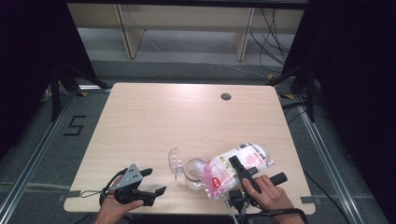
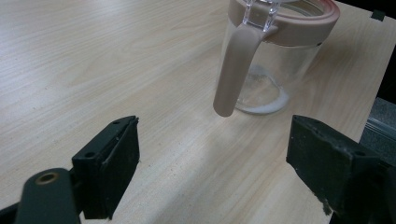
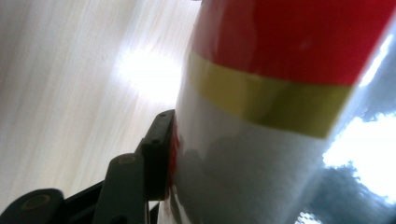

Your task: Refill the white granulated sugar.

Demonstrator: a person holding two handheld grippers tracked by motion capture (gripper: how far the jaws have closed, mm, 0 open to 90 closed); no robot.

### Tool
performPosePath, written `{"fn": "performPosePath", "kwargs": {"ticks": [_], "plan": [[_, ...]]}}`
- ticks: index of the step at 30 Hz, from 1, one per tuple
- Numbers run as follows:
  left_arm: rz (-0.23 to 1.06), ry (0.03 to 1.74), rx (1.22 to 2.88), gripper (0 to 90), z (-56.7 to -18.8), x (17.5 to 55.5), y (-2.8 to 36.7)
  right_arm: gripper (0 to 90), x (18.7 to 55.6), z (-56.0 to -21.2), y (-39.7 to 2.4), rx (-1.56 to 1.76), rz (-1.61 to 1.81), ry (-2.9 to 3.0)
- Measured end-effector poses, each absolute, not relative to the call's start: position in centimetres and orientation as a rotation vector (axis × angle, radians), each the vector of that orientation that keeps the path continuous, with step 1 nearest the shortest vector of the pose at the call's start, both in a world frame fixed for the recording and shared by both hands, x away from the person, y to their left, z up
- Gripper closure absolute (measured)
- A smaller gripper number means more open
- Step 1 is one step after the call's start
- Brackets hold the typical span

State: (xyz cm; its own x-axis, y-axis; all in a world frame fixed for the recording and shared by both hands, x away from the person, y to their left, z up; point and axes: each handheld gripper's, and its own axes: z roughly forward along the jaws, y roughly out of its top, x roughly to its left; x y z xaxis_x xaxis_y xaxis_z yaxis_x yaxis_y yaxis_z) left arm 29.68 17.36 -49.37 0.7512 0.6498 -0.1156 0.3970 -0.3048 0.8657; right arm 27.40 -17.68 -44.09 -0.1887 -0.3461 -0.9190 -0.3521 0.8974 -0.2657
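The pale wood table (image 1: 140,121) is sitting on a grey floor between dark curtains, with light shelving behind it and a round cable hole (image 1: 226,96) near its far edge. A black 5 (image 1: 74,125) is taped on the floor to the left.

You are working at the near edge. Your right gripper (image 1: 239,169) is clamping a bag (image 1: 233,168), clear plastic with pink and red print and white contents, and the bag is lying tilted, its low end resting over the mouth of the jar (image 1: 192,173). In the right gripper view 1 jaw is pressing flat against the bag's (image 3: 280,140) white side, just below a yellow band and a red band; the other jaw is hidden behind the bag. Your right hand (image 1: 271,193) is wrapping the handle near the table edge.

The jar is standing upright near the front, just left of the bag, with its clear lid (image 1: 175,161) swung open to the left. In the left gripper view the jar (image 2: 271,65) is showing a pink rim, a pink clasp hanging down its side and a little white powder at the bottom.

Your left gripper (image 1: 152,182) is hovering near the front left, apart from the jar, pointing toward it. Its jaws are standing wide with nothing between them, bare table showing in the gap. Your left hand (image 1: 114,205) is gripping it from below.
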Motion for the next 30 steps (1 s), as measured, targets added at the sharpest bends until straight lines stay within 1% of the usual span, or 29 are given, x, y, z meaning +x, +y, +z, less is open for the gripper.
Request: {"fn": "performPosePath", "kwargs": {"ticks": [6, 9, 11, 12, 18, 28, 30], "plan": [[0.313, 0.802, 1.935, 16.6, -49.39, 29.69, 17.37, 51.4, 27.49, -44.00, -17.66, -0.554, -0.033, 1.788], [0.313, 0.801, 1.936, 16.6, -49.41, 29.70, 17.36, 51.5, 27.40, -44.19, -17.86, -0.506, -0.016, 1.799], [0.316, 0.797, 1.938, 16.6, -49.41, 29.70, 17.36, 51.6, 27.60, -43.72, -17.53, -0.587, -0.046, 1.766], [0.316, 0.797, 1.939, 16.6, -49.42, 29.71, 17.35, 51.6, 27.48, -43.99, -17.79, -0.534, -0.032, 1.787], [0.315, 0.796, 1.937, 16.6, -49.38, 29.67, 17.36, 52.0, 27.58, -43.78, -17.58, -0.582, -0.069, 1.775], [0.313, 0.800, 1.934, 16.6, -49.43, 29.65, 17.31, 52.6, 27.41, -43.91, -17.79, -0.531, -0.069, 1.784], [0.315, 0.797, 1.938, 16.6, -49.40, 29.66, 17.35, 52.7, 27.58, -43.62, -17.54, -0.602, -0.094, 1.762]]}}
